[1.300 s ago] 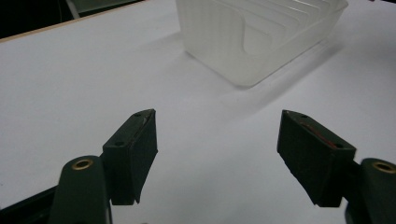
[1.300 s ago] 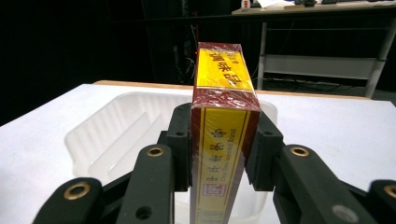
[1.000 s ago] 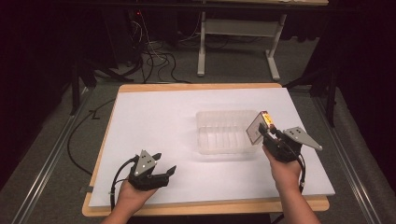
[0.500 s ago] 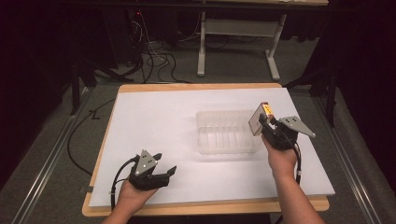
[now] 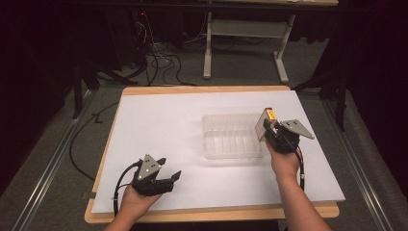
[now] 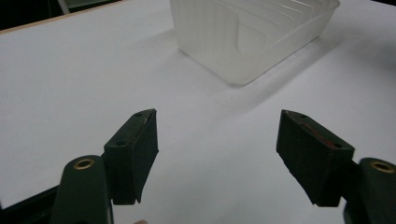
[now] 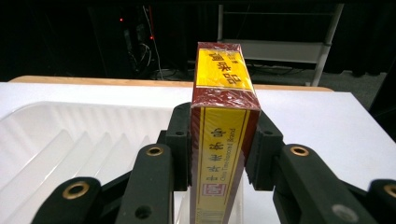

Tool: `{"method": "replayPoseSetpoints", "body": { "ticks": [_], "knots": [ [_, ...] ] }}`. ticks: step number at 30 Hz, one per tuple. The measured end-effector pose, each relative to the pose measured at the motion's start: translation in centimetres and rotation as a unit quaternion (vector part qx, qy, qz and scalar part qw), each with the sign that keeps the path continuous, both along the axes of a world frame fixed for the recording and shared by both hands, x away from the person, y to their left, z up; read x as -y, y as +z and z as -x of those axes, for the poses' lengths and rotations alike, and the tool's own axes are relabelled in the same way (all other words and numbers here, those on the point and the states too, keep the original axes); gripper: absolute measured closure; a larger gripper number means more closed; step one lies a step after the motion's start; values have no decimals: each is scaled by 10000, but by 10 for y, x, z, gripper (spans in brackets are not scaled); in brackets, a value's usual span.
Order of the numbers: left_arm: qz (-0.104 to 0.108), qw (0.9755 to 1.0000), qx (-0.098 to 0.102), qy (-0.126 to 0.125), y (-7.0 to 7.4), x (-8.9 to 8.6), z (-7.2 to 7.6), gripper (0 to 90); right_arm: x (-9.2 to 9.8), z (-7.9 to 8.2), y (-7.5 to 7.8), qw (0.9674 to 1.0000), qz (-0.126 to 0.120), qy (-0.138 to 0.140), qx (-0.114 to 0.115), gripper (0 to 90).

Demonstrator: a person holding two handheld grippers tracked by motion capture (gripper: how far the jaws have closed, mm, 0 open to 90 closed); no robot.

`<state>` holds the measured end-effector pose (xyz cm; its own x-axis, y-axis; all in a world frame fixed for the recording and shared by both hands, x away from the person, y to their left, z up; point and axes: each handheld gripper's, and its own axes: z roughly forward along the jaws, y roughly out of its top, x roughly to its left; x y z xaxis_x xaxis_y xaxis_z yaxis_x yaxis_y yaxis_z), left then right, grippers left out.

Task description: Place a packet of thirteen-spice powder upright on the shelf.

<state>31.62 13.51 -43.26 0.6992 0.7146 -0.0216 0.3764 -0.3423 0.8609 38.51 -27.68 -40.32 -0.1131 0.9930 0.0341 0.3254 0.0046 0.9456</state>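
Motion shows on one side alone. Left gripper rests unmoved on the white surface, jaws spread and empty, bare room ahead of it. Clear ribbed tray lies beyond. Right gripper, pinching a yellow-and-red box upright, has advanced to the tray's near end rim, probably for placing inside; open surface lies outboard.

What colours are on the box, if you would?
Yellow and dark red box, best in the right gripper view.
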Motion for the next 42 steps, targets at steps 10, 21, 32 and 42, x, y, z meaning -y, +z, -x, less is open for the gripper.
{"method": "replayPoseSetpoints", "body": {
  "ticks": [10,21,32,42],
  "knots": [
    [-3,10000,-11,-12,0,0,0,301,-5,-6,-8,9997,186,-79,-99,680],
    [5,10000,-23,-8,-1,0,0,301,-9,-10,-13,9993,303,-125,-154,678],
    [9,10000,-39,-27,0,-1,-1,298,-8,-12,-21,9991,307,-99,-265,673],
    [-2,10000,-54,-51,-1,0,0,297,-7,-8,-23,9990,338,39,-298,588]
  ]
}}
